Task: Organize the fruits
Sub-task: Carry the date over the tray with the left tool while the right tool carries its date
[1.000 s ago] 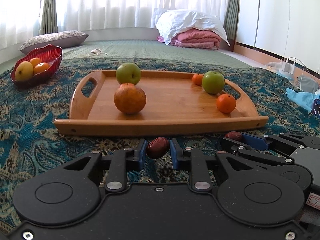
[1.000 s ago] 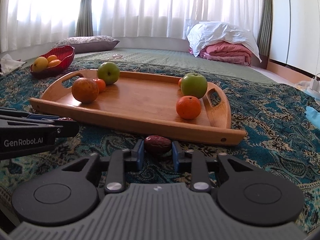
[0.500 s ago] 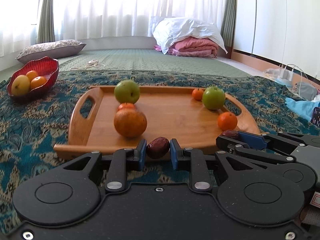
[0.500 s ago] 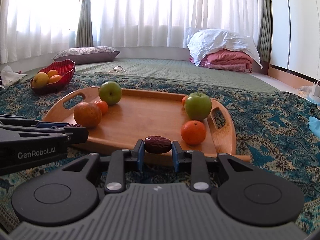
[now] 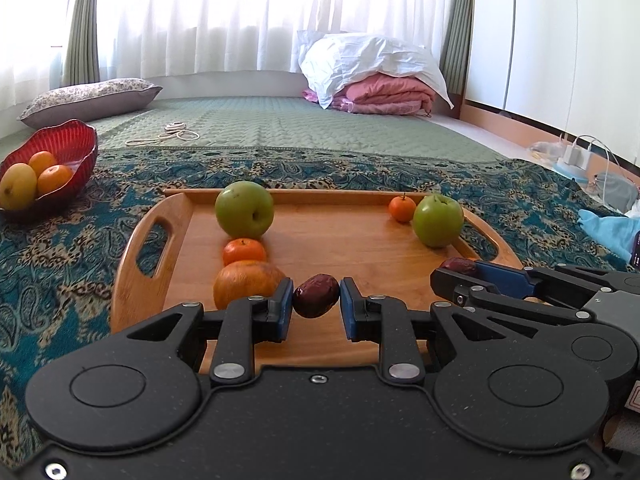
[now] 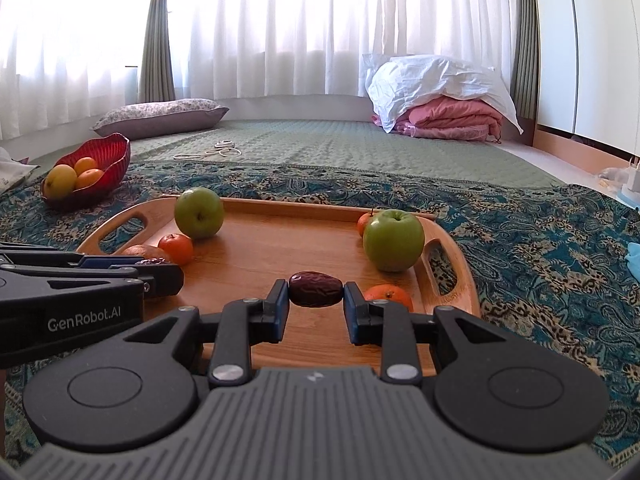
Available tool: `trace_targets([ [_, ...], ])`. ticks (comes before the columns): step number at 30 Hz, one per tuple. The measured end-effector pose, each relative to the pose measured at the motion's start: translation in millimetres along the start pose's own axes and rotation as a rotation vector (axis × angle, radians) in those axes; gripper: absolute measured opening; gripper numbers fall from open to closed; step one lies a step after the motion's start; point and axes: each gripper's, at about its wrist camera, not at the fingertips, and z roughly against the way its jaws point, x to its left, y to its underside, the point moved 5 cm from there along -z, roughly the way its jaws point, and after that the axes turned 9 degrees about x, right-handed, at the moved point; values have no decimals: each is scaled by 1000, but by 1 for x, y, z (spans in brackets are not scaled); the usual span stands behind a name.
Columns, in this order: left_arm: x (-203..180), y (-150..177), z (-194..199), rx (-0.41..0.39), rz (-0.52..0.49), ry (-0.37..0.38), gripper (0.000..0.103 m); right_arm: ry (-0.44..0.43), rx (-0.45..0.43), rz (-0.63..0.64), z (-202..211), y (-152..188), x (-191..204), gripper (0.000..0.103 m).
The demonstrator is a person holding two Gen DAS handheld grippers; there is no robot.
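Both grippers loaded, both over the near part of the wooden tray [image 5: 152, 240]. Left gripper [image 5: 316, 304] is clamped on a dark red date [image 5: 316, 295]; right gripper [image 6: 316, 300] is clamped on a second date [image 6: 316, 289]. Each date is pinched between blue pads and looks held clear of the tray floor, though the low camera angle makes that hard to confirm.

Already on the tray: left green apple [image 5: 244, 216], a small mandarin [image 5: 244, 251] just in front of it, a big orange [image 5: 248, 283] nearest the left gripper; on the right side another green apple [image 6: 393, 239], a tiny mandarin [image 5: 402, 209] behind it and an orange [image 6: 387, 295] near the right handle. Fruit seems grouped in two mirrored columns. Red bowl [image 5: 68, 148] with more citrus sits off on the patterned rug [image 5: 60, 264], well apart from the tray.

Step in hand: carry-to-place — dates arriving at the tray. Next move probably calls for lowering each date to the board near its column, then letting go gently; dates are small and oblong, may roll. Left one is close beside the big orange — avoid nudging it.
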Motion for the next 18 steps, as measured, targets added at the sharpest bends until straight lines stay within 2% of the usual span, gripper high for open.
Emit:
trace_targets([
  [7, 4, -25, -21, 11, -7, 23, 24, 0, 10, -2, -17, -16, -4, 34],
  [13, 6, -41, -47, 75, -4, 36, 24, -2, 41, -2, -34, -27, -7, 34],
  [18, 5, -44, -65, 137, 4, 59, 24, 0, 73, 47, -46, -31, -1, 34],
])
